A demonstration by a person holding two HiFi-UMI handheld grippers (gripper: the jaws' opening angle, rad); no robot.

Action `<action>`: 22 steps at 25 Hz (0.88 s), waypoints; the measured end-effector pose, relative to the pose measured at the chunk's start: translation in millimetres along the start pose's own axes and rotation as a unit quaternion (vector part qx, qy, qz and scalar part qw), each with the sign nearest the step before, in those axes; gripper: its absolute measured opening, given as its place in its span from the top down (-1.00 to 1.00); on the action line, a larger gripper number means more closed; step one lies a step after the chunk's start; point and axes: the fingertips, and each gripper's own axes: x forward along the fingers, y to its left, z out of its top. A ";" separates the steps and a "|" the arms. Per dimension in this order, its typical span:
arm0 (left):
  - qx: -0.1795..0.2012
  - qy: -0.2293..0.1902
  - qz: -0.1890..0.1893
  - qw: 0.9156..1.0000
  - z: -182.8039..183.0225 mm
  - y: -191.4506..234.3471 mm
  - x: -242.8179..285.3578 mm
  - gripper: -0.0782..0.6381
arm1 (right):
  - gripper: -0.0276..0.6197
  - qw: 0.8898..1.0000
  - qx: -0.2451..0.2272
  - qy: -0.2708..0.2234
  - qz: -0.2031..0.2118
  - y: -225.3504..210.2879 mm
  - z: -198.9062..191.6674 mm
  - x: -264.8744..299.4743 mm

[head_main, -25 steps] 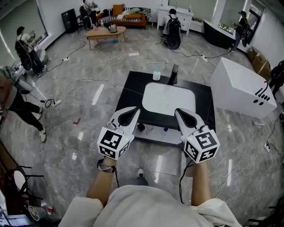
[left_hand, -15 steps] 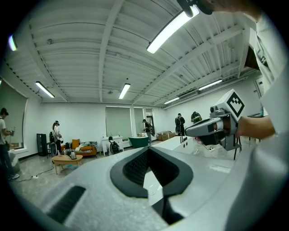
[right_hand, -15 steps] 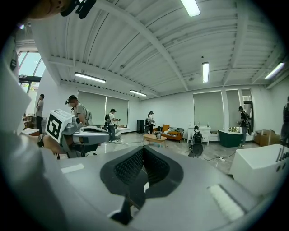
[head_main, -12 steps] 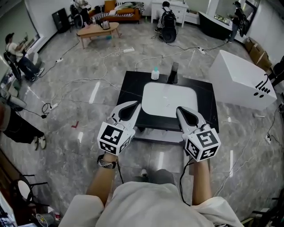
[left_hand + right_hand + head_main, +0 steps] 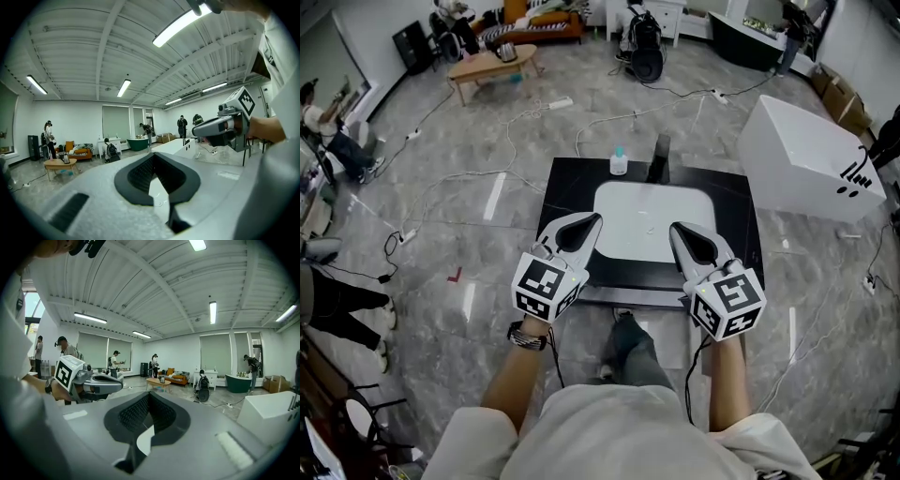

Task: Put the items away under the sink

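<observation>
A black sink cabinet (image 5: 572,183) with a white basin (image 5: 652,220) stands on the grey floor ahead of me. At its back edge are a small clear bottle (image 5: 620,162) and a dark faucet (image 5: 658,157). My left gripper (image 5: 592,217) hangs over the cabinet's front left edge, shut and empty. My right gripper (image 5: 673,227) hangs over the front right edge, shut too, with nothing in it. In the left gripper view the left gripper (image 5: 153,154) has its tips together. The right gripper (image 5: 149,393) looks the same in its own view. A pale shelf edge (image 5: 656,300) shows under the counter's front.
A big white box (image 5: 806,155) stands right of the cabinet. Cables (image 5: 525,122) trail over the floor behind and to the left. My leg (image 5: 628,342) is stepped forward just in front of the cabinet. People, a low wooden table (image 5: 492,64) and a sofa are far behind.
Both grippers have moved forward over the cabinet's front edge, and the cabinet looks nearer. My leg has stepped forward under them. The small items seen under the counter are now out of sight.
</observation>
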 end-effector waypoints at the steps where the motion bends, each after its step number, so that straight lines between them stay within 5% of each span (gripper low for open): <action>1: 0.002 0.000 -0.004 1.000 -0.4 4.5 9.3 0.76 | 0.90 1.000 0.001 0.000 0.001 -6.8 -1.0 7.2; 9: 0.018 -0.017 -0.034 0.999 8.3 54.3 82.6 0.70 | 0.90 1.000 0.009 0.000 0.007 -56.7 -0.5 64.9; 22: 0.015 -0.013 -0.099 0.995 -32.5 119.2 178.1 0.49 | 0.90 0.999 0.036 0.028 -0.003 -123.6 -30.5 152.5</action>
